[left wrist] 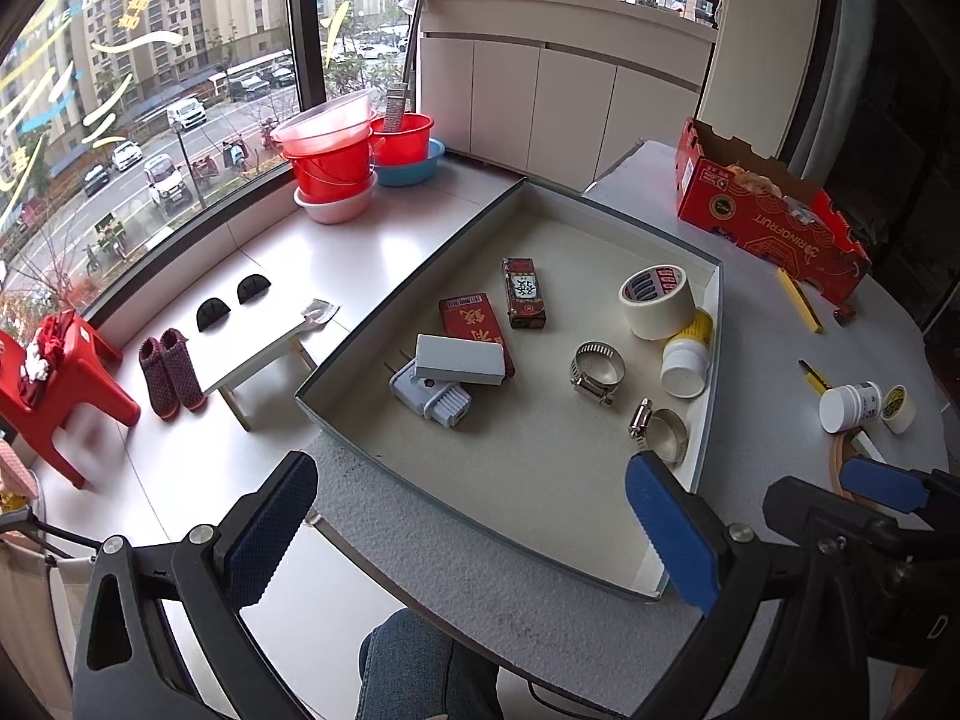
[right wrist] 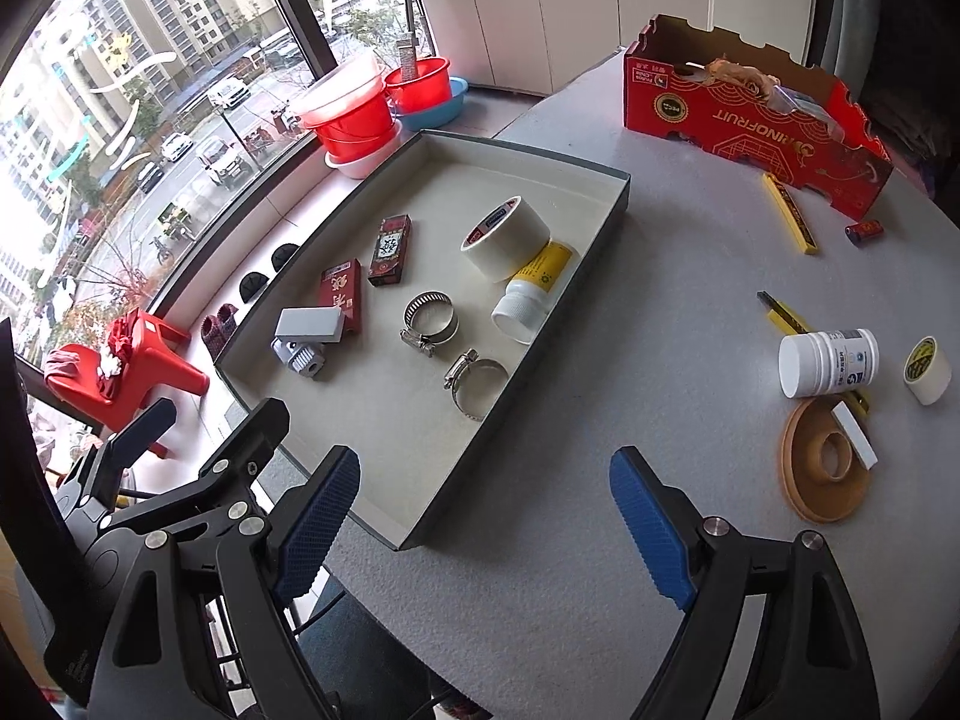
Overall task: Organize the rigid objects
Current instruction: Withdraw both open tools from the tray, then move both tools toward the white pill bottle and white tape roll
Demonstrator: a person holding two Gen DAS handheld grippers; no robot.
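Both tongs, left tongs (left wrist: 474, 516) and right tongs (right wrist: 486, 516), spread wide, gripping nothing, hovering short of the tray (right wrist: 528, 324).

Inside tray: tape roll (right wrist: 507, 237), two hose clamps (right wrist: 429, 315), boxes.

Right of tray, loose on the tabletop (right wrist: 660, 300): white jar (right wrist: 828, 363), small tape roll (right wrist: 927, 369), yellow cutter (right wrist: 789, 213).

Risk: jar rolling away under an off-centre pinch; tan disc (right wrist: 825, 462) and cutter crowding the approach.

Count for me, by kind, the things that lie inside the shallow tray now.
Hose clamps: 2
Red boxes: 2
Tape roll: 1
Bottle: 1
White block: 1
Plug adapter: 1
Total: 8, all in the tray.
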